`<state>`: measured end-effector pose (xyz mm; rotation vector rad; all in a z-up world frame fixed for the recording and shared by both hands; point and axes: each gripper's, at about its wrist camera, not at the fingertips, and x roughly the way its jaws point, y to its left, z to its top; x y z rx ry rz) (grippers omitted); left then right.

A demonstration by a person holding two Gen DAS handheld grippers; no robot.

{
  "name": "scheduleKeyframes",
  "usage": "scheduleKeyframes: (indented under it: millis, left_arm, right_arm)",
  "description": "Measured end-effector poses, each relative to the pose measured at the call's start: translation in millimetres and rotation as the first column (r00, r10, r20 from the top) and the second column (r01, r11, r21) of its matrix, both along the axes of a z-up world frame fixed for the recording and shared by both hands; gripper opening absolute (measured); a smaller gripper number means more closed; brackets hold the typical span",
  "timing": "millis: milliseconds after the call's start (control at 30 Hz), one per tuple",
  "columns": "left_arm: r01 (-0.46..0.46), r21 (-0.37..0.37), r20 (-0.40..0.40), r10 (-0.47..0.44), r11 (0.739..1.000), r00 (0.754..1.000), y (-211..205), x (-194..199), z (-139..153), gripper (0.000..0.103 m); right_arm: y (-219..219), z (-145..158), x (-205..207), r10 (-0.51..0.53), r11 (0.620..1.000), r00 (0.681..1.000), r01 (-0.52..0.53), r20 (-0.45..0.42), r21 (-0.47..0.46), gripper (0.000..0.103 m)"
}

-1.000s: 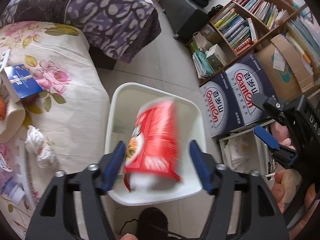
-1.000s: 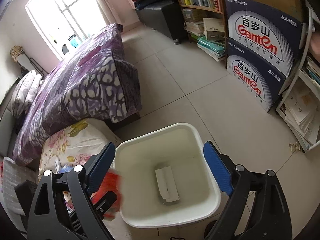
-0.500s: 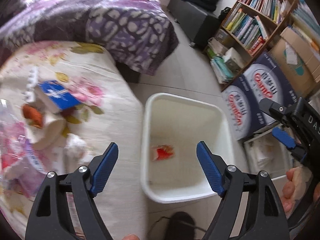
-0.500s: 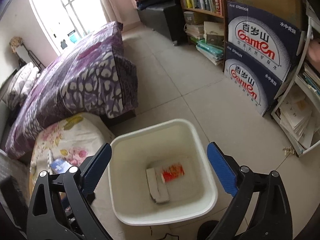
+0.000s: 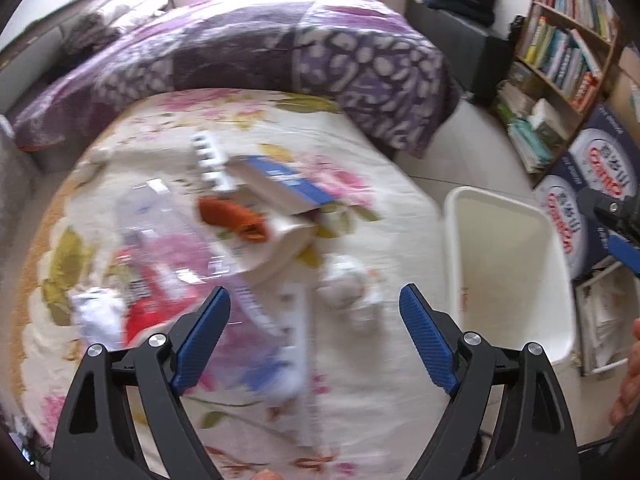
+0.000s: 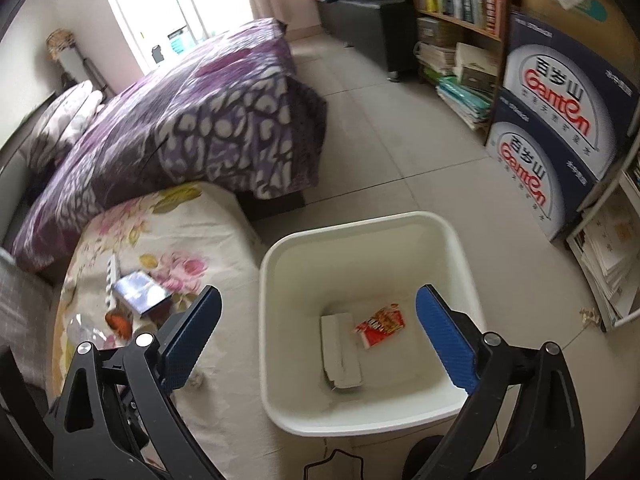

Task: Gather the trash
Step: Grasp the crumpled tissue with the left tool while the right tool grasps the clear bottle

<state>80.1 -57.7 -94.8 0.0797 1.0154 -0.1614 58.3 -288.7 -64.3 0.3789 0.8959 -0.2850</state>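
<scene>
The red packet (image 6: 381, 325) lies flat on the bottom of the white bin (image 6: 276, 280), long axis running from 8 to 2 o'clock, just right of a white box (image 6: 340, 350). The right gripper (image 6: 318, 340) tilts down over the bin, jaws wide apart and empty. The left gripper (image 5: 314, 340), jaws opening with nothing between them, tilts down over the litter on the floral cloth (image 5: 384, 184), the bin at its 3 o'clock.

Smeared by motion blur across the floral cloth (image 5: 360, 152): bottle (image 5: 160, 224), orange scrap (image 5: 232, 216), blue box (image 5: 280, 184), white wad (image 5: 344, 284); labels unreadable. Bin (image 5: 560, 300) cut by the right gripper (image 5: 624, 248) at its far right edge, interior mostly unseen. In the right wrist view, cloth's near left corner blocked by a gripper finger (image 6: 188, 336).
</scene>
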Motion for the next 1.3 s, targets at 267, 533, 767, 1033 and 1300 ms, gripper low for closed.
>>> scheduleKeyframes:
  millis: [267, 533, 767, 1033, 1300]
  left_arm:
    - [-0.137, 0.068, -0.006, 0.138, 0.988, 0.99, 70.2, 2.3, -5.3, 0.086]
    - [-0.278, 0.027, -0.048, 0.279, 0.96, 0.959, 135.3, 3.2, -6.1, 0.086]
    - [-0.429, -0.076, -0.149, 0.415, 0.9, 0.898, 189.6, 6.1, -14.3, 0.086]
    - [-0.583, -0.198, -0.34, 0.502, 0.788, 0.795, 225.9, 17.4, -54.6, 0.085]
    - [-0.572, -0.227, -0.379, 0.47, 0.788, 0.797, 220.3, 29.4, -67.8, 0.069]
  right_arm:
    - [58.0, -7.4, 15.6, 0.129, 0.991, 0.991, -0.13, -0.022, -0.035, 0.094]
    - [118.7, -19.0, 26.6, 0.285, 0.954, 0.957, -0.289, -0.059, -0.08, 0.094]
    - [172.4, -26.4, 27.9, 0.445, 0.885, 0.893, -0.45, -0.068, -0.119, 0.094]
    - [216.2, -41.0, 27.7, 0.595, 0.786, 0.798, -0.603, -0.1, -0.136, 0.094]
    - [244.2, -59.0, 31.6, 0.667, 0.718, 0.731, -0.682, -0.143, -0.14, 0.094]
